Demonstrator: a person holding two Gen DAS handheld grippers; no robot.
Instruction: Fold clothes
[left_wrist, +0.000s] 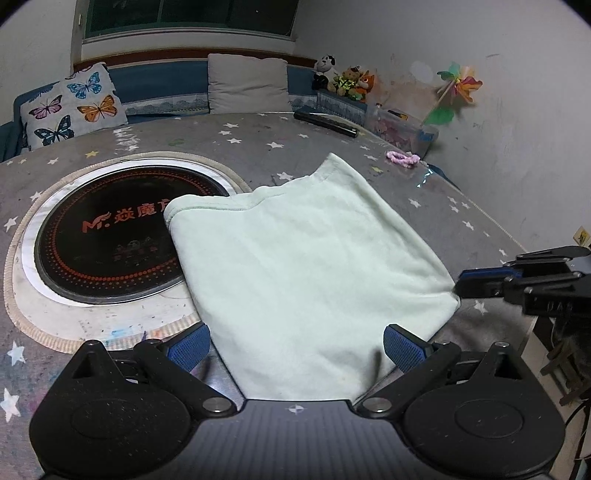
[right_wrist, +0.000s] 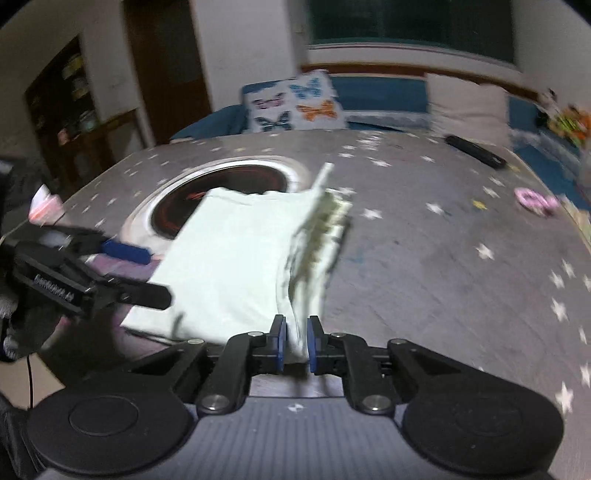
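On the starred desk (left_wrist: 424, 177), the right tool (right_wrist: 294, 341) pinching the pale garment (left_wrist: 306, 266) should carry its corner flatly across, left tool (left_wrist: 295, 345) spread wide.

One pale green garment (left_wrist: 306, 266), two cushions (left_wrist: 74, 105), three plush toys (left_wrist: 345, 79), one pinwheel (left_wrist: 458, 86)

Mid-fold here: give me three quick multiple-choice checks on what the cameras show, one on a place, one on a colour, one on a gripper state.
1. What does the folded cloth partly cover?
A. the round black hotplate
B. the butterfly pillow
C. the pink hair tie

2. What colour is the cloth?
A. dark blue
B. pale mint green
C. red

3. How is the right gripper?
A. wide open above the table
B. holding the remote
C. closed on the cloth's edge

Answers: 1 A, its corner overlaps the plate; 2 B, pale green throughout; 3 C, both pads pinch fabric.
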